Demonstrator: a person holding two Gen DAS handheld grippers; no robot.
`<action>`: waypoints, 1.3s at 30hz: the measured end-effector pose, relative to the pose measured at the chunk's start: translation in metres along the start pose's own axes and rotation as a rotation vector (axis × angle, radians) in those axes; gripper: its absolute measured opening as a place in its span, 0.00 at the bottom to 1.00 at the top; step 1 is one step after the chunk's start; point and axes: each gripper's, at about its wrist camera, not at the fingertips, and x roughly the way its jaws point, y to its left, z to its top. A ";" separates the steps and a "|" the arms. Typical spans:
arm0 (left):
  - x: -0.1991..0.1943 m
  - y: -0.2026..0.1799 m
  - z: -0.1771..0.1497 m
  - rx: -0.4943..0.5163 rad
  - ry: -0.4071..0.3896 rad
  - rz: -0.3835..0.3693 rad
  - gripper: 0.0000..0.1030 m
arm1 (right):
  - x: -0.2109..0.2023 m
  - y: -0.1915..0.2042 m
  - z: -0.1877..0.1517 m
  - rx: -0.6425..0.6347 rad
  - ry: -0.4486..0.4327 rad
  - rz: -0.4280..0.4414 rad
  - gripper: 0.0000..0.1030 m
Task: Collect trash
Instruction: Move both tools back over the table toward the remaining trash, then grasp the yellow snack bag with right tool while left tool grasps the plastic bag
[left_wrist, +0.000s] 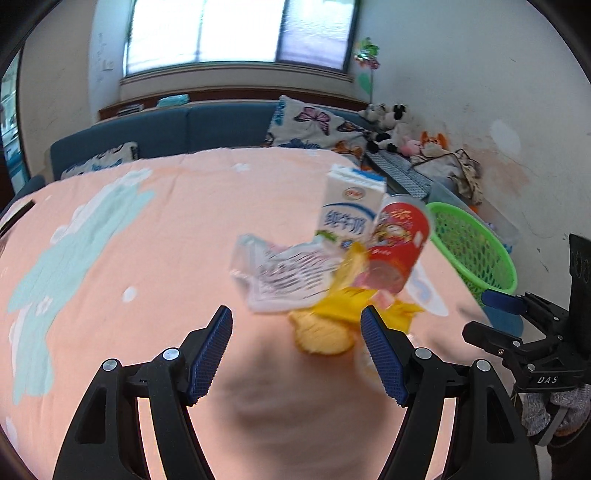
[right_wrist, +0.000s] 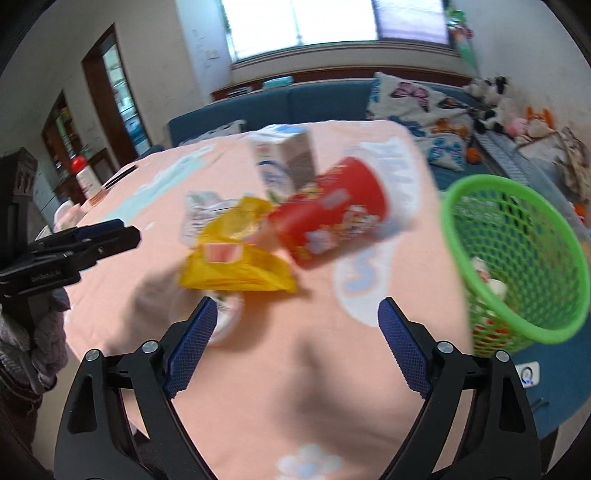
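Note:
A pile of trash lies on the peach tablecloth (left_wrist: 147, 229): a white milk carton (left_wrist: 351, 205) standing upright, a red snack can (left_wrist: 399, 243) lying tilted, a yellow wrapper (left_wrist: 347, 295), a clear crumpled plastic wrapper (left_wrist: 280, 277) and a small white cup (right_wrist: 225, 317). My left gripper (left_wrist: 297, 325) is open and empty, just short of the yellow wrapper. My right gripper (right_wrist: 295, 314) is open and empty, in front of the yellow wrapper (right_wrist: 236, 258) and red can (right_wrist: 332, 214). A green mesh basket (right_wrist: 517, 236) with some trash inside sits off the table's right edge.
A blue sofa (left_wrist: 207, 125) with butterfly cushions (left_wrist: 314, 125) stands behind the table. Plush toys (left_wrist: 391, 125) lie at the right by the wall. The right gripper shows in the left wrist view (left_wrist: 509, 314), the left gripper in the right wrist view (right_wrist: 92, 240).

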 end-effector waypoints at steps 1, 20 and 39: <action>-0.001 0.004 -0.002 -0.007 0.000 0.009 0.68 | 0.003 0.006 0.002 -0.012 0.005 0.011 0.84; -0.013 0.048 -0.023 -0.099 0.003 0.021 0.68 | 0.076 0.053 0.037 -0.090 0.072 0.047 0.76; 0.014 0.059 -0.004 -0.119 0.028 -0.004 0.67 | 0.073 0.044 0.029 -0.058 0.075 0.071 0.53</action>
